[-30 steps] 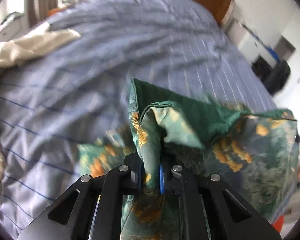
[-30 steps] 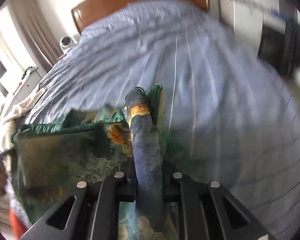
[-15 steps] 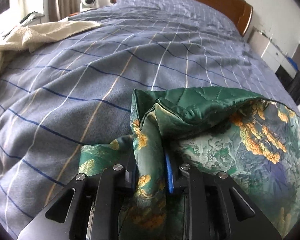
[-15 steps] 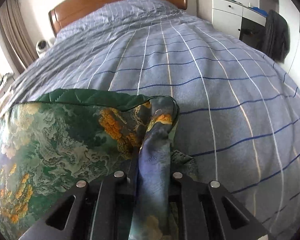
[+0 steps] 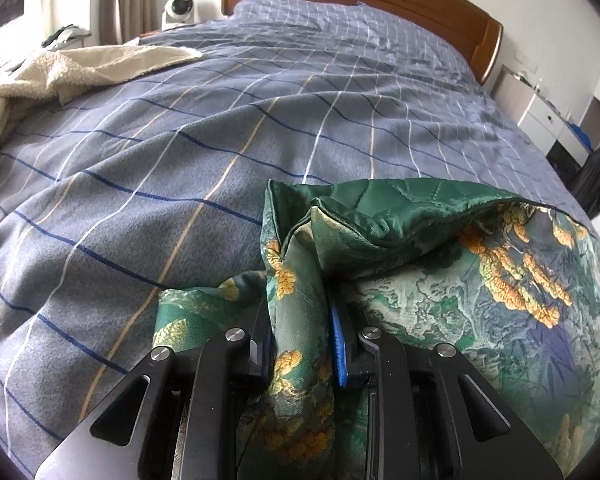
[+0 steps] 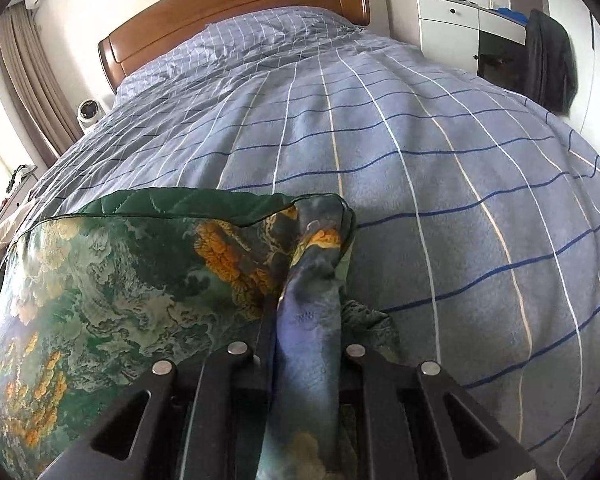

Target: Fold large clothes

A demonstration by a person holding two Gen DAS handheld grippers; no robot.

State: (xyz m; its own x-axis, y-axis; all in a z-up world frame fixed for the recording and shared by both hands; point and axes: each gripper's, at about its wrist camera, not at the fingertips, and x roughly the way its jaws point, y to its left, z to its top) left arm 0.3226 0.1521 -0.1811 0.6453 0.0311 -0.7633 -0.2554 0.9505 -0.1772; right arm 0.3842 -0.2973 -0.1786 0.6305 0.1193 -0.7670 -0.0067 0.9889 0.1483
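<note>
Two grippers, one garment: left gripper (image 5: 300, 332) and right gripper (image 6: 306, 320), jaws of each clamped on a bunched corner of the green printed garment (image 6: 112, 292) (quilted lining showing), spread between them over the blue checked bed (image 6: 440, 184).

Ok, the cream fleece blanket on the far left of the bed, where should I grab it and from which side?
A judgement: take the cream blanket by its flat pointed corner, which lies spread on the blue checked bedcover. Come from the bed's middle, low along the cover. The rest is bunched at the bed's left edge.
</note>
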